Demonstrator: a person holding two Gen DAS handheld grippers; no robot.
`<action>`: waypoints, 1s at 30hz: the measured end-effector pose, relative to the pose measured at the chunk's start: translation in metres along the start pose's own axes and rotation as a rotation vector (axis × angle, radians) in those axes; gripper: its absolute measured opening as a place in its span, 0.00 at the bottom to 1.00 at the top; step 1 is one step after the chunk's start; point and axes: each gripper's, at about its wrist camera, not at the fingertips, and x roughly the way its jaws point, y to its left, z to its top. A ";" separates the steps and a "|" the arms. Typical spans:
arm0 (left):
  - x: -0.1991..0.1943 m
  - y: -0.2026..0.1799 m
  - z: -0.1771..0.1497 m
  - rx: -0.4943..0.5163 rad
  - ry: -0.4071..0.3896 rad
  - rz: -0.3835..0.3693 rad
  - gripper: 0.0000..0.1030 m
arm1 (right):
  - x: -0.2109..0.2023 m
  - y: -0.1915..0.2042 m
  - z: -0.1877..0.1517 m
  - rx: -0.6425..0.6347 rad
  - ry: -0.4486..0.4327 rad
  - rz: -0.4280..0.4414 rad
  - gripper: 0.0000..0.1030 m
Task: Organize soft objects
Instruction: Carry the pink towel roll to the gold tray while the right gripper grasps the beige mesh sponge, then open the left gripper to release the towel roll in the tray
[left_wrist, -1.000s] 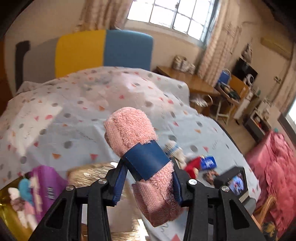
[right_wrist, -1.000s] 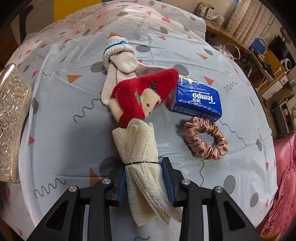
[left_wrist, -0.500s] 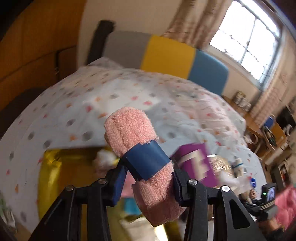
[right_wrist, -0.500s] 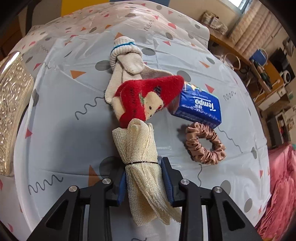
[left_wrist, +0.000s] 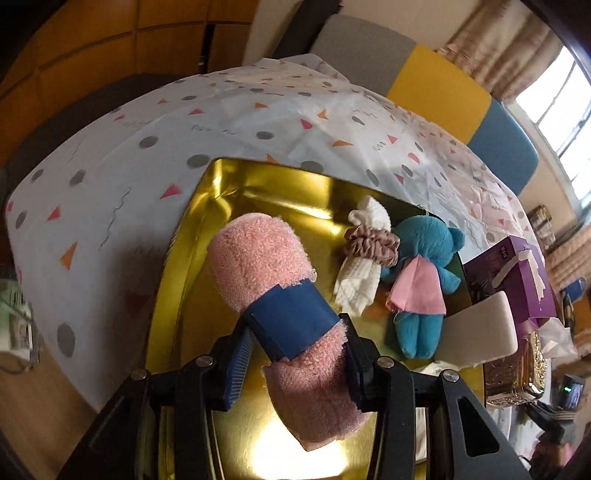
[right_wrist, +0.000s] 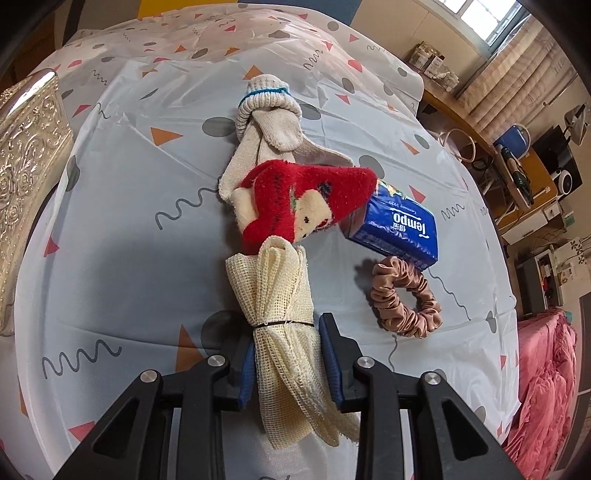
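The main risk sits with the left gripper (left_wrist: 295, 354): it clamps the pink towel roll (left_wrist: 273, 295) near its lower end, just below the blue band (left_wrist: 291, 321), so most of the roll juts ahead of the jaws and could swing or slip when released, landing against the gold tin (left_wrist: 221, 206) wall rather than flat on its floor. Dropped too far ahead and to the gripper's right, it could also knock the white cloth (left_wrist: 360, 273), the brown scrunchie (left_wrist: 371, 245) on it, or the blue plush toy (left_wrist: 424, 266) already lying in the tin. The roll hangs above the tin's open floor. The right gripper (right_wrist: 288, 354), whose jaws have just been closing, squeezes the cream mesh cloth bundle (right_wrist: 277, 295) below its thin black tie; the bundle's far end touches the red sock (right_wrist: 306, 203) on the patterned surface (right_wrist: 122, 206), so lifting could drag that sock along. A tissue pack (right_wrist: 395, 229) and a second scrunchie (right_wrist: 404, 299) lie ahead to the right.
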 end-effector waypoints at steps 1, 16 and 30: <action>0.003 -0.006 0.006 0.024 -0.003 0.006 0.44 | 0.001 0.000 0.000 -0.001 -0.001 -0.002 0.30; 0.023 -0.032 0.031 0.114 -0.084 0.116 0.69 | -0.001 0.003 0.000 -0.025 -0.011 -0.016 0.30; -0.026 -0.047 -0.034 0.137 -0.154 0.095 0.70 | -0.009 0.004 0.003 -0.001 -0.039 0.099 0.28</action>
